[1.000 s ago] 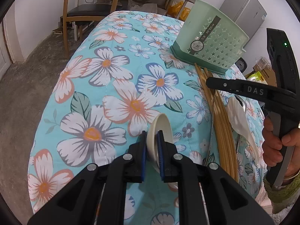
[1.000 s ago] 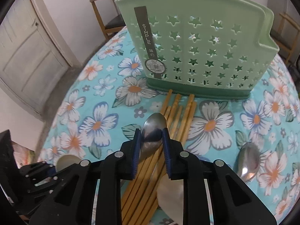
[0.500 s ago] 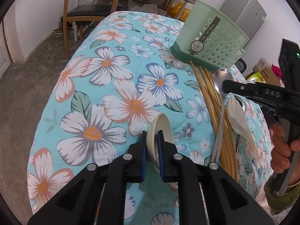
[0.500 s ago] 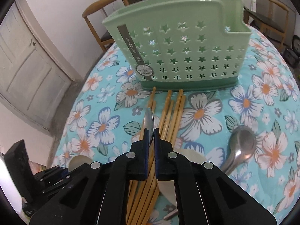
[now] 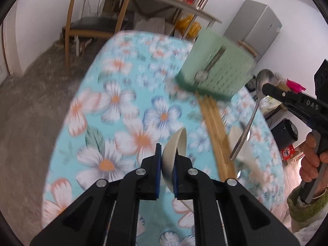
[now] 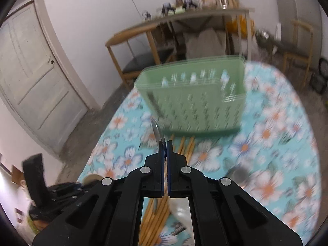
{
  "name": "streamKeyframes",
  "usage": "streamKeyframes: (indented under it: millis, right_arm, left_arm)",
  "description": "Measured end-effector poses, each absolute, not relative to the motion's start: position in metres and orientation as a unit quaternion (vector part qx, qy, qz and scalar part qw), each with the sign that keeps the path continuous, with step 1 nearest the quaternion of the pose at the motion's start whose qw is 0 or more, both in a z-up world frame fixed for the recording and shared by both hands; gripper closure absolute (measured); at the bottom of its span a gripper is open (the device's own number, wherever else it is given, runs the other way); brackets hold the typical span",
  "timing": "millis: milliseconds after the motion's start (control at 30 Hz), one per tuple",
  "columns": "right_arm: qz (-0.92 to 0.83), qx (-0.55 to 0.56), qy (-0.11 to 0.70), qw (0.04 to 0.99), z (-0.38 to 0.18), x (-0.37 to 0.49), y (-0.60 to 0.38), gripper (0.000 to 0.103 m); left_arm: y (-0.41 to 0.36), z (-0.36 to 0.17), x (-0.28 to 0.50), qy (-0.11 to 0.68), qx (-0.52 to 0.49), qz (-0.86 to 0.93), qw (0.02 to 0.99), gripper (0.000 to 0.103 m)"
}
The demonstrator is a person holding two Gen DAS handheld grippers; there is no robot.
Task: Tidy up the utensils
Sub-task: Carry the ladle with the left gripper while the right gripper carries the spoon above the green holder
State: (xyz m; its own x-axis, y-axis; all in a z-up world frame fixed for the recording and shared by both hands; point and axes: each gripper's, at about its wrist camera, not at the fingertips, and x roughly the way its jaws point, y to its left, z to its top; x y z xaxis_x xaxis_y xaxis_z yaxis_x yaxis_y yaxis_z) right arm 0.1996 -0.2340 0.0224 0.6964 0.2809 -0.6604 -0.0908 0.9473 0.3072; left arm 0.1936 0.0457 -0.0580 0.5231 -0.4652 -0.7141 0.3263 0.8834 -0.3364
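My left gripper (image 5: 166, 155) is shut on a cream ceramic spoon (image 5: 176, 143), lifted off the floral tablecloth (image 5: 123, 110). My right gripper (image 6: 165, 143) is shut on a metal spoon (image 6: 157, 132) near its bowl; in the left wrist view that spoon (image 5: 254, 106) hangs handle-down in the air at the right. The green star-holed utensil holder (image 6: 196, 102) stands at the far side of the table, also in the left wrist view (image 5: 217, 71). Wooden chopsticks (image 5: 215, 123) lie in front of it. Both views are blurred.
Another cream spoon (image 5: 244, 149) lies right of the chopsticks. A second metal spoon (image 6: 237, 174) lies on the cloth at the right. Wooden chairs (image 5: 92, 26) and a long table (image 6: 180, 18) stand behind. A grey fridge (image 5: 254, 26) is at the back right.
Both grippers have risen from the table with their spoons. The metal spoon left the chopsticks and now hangs in the air. The cream spoon is lifted off the cloth.
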Motion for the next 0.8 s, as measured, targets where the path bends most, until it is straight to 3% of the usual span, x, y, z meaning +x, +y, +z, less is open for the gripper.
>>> streamKeyframes:
  millis: [167,500,633,800]
  right_arm:
    - [0.096,0.121,0.325,0.933,0.055,0.196,-0.254,0.103]
    - [0.045,0.105,0.188,0.975,0.120,0.212,-0.307,0.103]
    - [0.018,0.084,0.148,0.985,0.129,0.230,-0.325,0.103]
    - [0.012,0.078,0.146,0.986,0.115,0.257,-0.339,0.103]
  left_arm:
    - [0.043,-0.010,0.205,0.380,-0.079,-0.241,0.890,0.095]
    - [-0.004,0.125,0.259,0.176,-0.072,-0.247,0.950,0.095]
    - [-0.028,0.150,0.283,0.109,-0.076,-0.227,0.965,0.095]
    - [-0.058,0.145,0.310,0.071,-0.056,-0.206,0.974,0.095]
